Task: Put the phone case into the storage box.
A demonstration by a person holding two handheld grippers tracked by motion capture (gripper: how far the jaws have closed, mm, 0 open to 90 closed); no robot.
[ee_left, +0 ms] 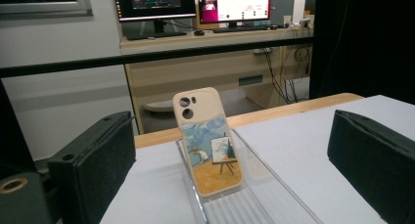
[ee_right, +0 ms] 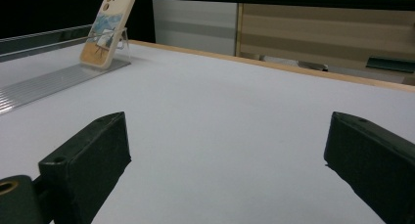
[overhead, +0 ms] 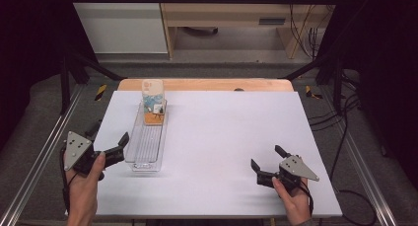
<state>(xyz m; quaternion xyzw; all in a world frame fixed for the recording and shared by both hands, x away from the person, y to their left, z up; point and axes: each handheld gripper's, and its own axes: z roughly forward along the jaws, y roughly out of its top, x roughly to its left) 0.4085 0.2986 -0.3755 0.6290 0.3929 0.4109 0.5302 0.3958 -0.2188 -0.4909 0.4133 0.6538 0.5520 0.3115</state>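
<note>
At the far end of a clear tray (overhead: 148, 147), near the table's far-left corner, a phone case (overhead: 153, 101) leans upright. Its long axis rises straight ahead of the left gripper (overhead: 109, 148), the nearer one; right gripper (overhead: 268, 163) sits well apart. Both jaws gape, empty.

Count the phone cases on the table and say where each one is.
1. The phone case leans upright at the far end of the clear tray, left of the table's middle, beyond the left gripper.
</note>
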